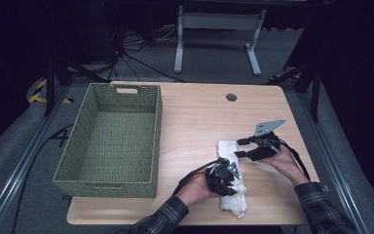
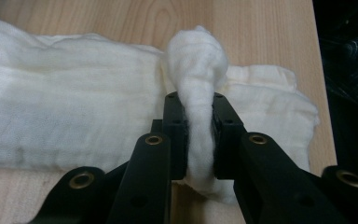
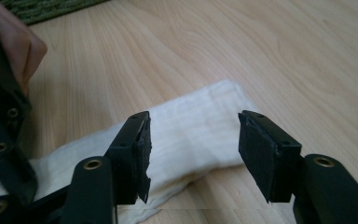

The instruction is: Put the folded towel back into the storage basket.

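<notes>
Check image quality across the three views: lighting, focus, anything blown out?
High view: table evenly lit, surroundings nearly black, basket sharp, soft shadows. Left gripper view: the white cloth pinched in the left gripper is close to blown out, weave barely visible; near jaws soft. Right gripper view: right gripper open above the cloth, pad edges fairly crisp, far wood grain softer, no glare.

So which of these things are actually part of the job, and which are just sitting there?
In use:
white cloth
left gripper, pinching a fold of it
right gripper, open above its far end

Just there:
green woven basket, empty
table
</notes>
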`<state>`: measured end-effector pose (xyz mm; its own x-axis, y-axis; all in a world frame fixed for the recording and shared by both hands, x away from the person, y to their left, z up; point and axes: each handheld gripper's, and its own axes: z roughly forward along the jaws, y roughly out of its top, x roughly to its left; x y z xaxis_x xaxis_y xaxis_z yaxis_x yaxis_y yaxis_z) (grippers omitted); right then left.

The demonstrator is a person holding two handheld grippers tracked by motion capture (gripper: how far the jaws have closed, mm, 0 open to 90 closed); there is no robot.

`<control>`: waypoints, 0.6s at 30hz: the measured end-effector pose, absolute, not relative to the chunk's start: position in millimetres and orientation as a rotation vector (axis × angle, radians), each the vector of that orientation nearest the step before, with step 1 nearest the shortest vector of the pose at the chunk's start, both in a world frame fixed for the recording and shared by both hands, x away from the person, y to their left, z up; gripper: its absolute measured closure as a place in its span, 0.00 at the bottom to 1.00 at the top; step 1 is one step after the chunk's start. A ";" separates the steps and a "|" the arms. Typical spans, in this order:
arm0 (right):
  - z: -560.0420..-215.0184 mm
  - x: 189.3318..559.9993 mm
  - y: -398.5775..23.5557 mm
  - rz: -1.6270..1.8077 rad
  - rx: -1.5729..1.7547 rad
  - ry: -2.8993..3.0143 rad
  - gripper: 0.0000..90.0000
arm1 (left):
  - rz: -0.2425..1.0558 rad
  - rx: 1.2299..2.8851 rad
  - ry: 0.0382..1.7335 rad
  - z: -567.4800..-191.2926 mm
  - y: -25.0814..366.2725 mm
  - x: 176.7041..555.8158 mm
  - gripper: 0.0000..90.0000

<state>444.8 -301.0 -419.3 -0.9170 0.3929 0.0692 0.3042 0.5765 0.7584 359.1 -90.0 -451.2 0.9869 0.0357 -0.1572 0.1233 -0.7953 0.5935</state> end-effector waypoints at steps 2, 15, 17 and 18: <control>-421.1 449.5 -296.7 1.234 0.576 2.714 0.47 | -0.182 2.485 0.094 -451.3 -88.6 357.1 0.89; -441.0 476.3 -271.8 1.162 0.498 2.791 0.41 | -0.246 2.487 0.105 -451.7 -83.6 357.7 0.88; -446.1 480.1 -272.0 1.168 0.504 2.792 0.39 | -0.250 2.484 0.105 -452.0 -83.5 358.2 0.88; -449.5 482.5 -271.8 1.163 0.503 2.786 0.37 | -0.228 2.474 0.116 -453.1 -83.8 357.2 0.88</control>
<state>482.5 -271.8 -449.5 -0.9429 0.3291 0.0511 0.2678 0.6580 0.7038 357.2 -83.8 -453.1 0.9811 0.0274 -0.1917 0.1389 -0.7893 0.5981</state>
